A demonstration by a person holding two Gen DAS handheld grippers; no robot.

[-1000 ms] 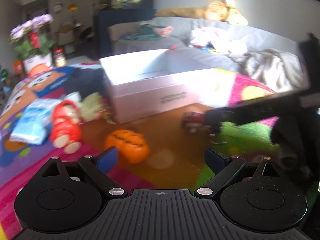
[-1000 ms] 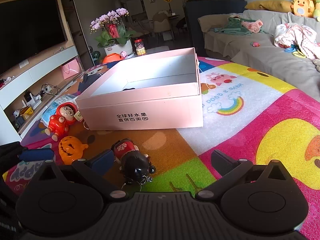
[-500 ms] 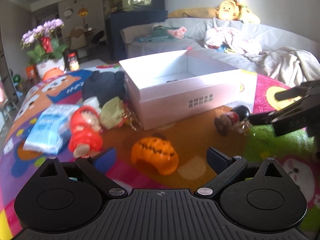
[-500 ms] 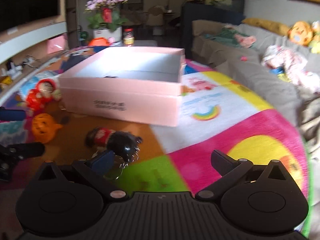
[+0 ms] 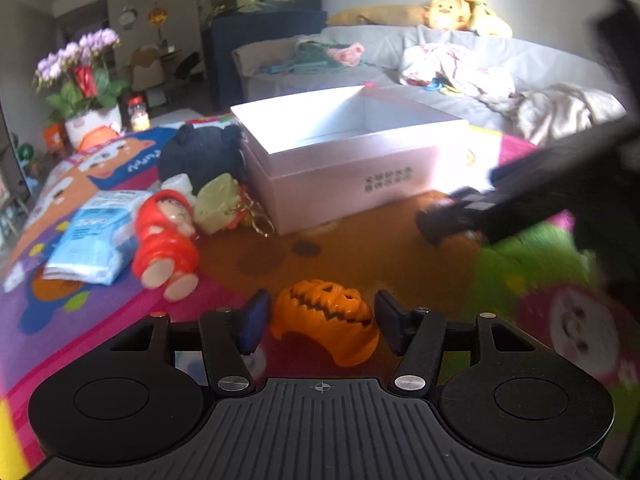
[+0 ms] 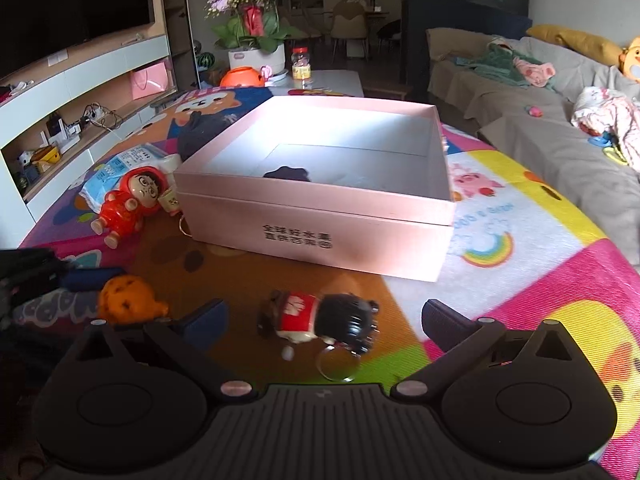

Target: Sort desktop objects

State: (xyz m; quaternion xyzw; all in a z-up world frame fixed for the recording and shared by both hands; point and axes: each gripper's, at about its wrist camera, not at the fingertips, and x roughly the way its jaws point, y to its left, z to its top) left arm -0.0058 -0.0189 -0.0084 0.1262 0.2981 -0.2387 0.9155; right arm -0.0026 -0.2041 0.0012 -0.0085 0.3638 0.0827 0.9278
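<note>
An orange pumpkin toy lies on the play mat between the fingers of my left gripper, whose jaws have narrowed around it, with small gaps still showing. It also shows in the right wrist view. My right gripper is open around a black-haired doll keychain lying on the mat. The pink open box stands just beyond, with one dark item inside. In the left wrist view the box is at centre and the right gripper's arm is a dark blur at right.
A red doll, a blue tissue pack, a green cheese keychain and a black plush lie left of the box. A sofa runs along the right. A flower pot stands behind.
My left gripper moved forward over the pumpkin and its jaws narrowed around it. My right gripper shifted so the doll keychain now lies centred between its open fingers.
</note>
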